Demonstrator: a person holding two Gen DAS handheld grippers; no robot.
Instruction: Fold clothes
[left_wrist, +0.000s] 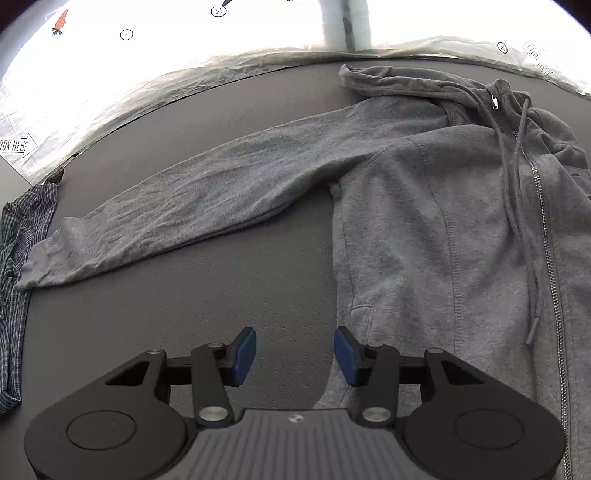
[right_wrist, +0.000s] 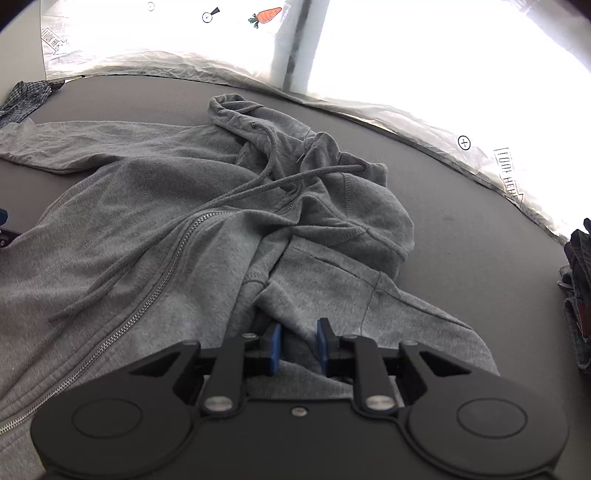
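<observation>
A grey zip-up hoodie (left_wrist: 461, 229) is lying face up on the dark bench (left_wrist: 221, 288), spread out as the starting shape for a fold. Its zipper (right_wrist: 173, 258) is closed down the middle, so the front stays one flat panel. The hood (right_wrist: 332, 192) is bunched at the top of the hoodie, with the drawstrings (right_wrist: 155, 251) trailing loose across the chest.

One sleeve (left_wrist: 177, 206) is stretching straight out from the hoodie's shoulder across the bench, its cuff ending just beside a crumpled plaid garment (left_wrist: 22, 236) at the bench edge. It is laid out this way, presumably, so it can be swung in over the body.

The left gripper (left_wrist: 294, 354) is hovering at the hoodie's side seam below that sleeve, its blue pads apart with nothing between them (one pad over bare bench, the other over the fabric edge), likely lining up to pinch the side.

The right gripper (right_wrist: 298, 345) is sitting low on the other side of the hoodie, where the second sleeve is lying folded against the body. Its pads are narrowly apart with a ridge of grey fabric between them; whether they are already pressing on the cloth I cannot tell from this angle.

Another dark pile of clothes (right_wrist: 578, 295) is waiting well away from the hoodie.
</observation>
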